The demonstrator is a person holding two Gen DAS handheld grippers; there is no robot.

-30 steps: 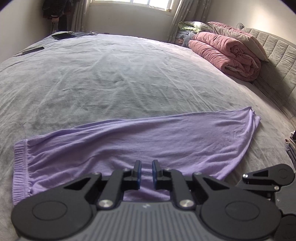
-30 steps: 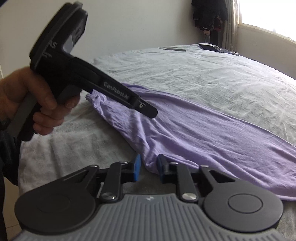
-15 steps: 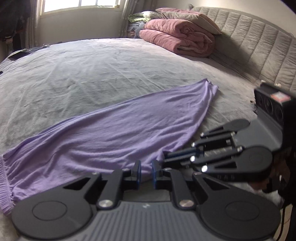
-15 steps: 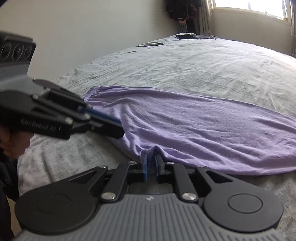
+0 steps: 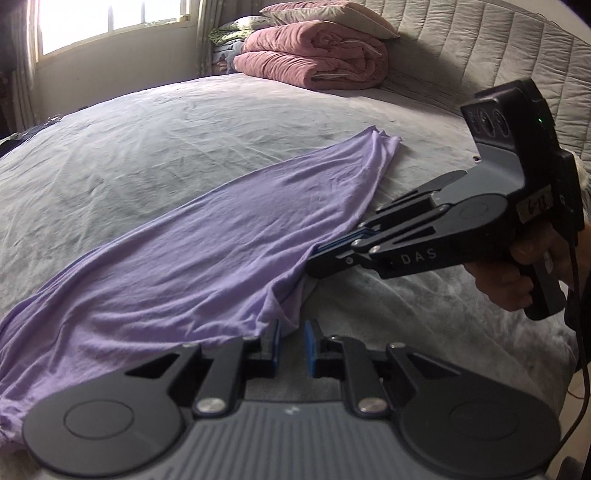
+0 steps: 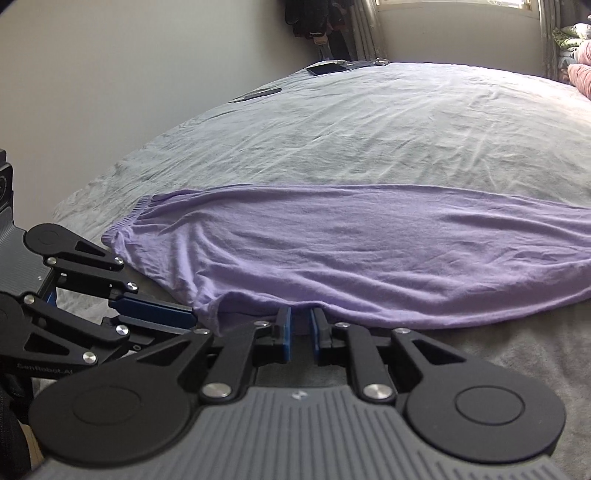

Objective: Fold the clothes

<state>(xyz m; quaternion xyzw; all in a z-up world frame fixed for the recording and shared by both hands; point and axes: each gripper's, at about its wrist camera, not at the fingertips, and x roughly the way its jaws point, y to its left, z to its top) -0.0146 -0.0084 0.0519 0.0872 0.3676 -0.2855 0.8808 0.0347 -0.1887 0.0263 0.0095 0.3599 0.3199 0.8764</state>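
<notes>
Nearest in the left wrist view, the left tool sits low at the near edge of the purple garment, its blue pads parted with a gap between them and a hanging fold of the hem just beside the left pad; it is released, gripping nothing. In the right wrist view the right tool also rests at the garment's near hem, pads slightly apart with the cloth edge at their tips; whether any fabric is pinched there cannot be told. From the left wrist view the same tool, held in a hand, reaches in from the right and lifts a small peak of cloth. The garment lies spread lengthwise across the grey bed. Farther off, a folded pink quilt lies by the padded headboard, under a window.
</notes>
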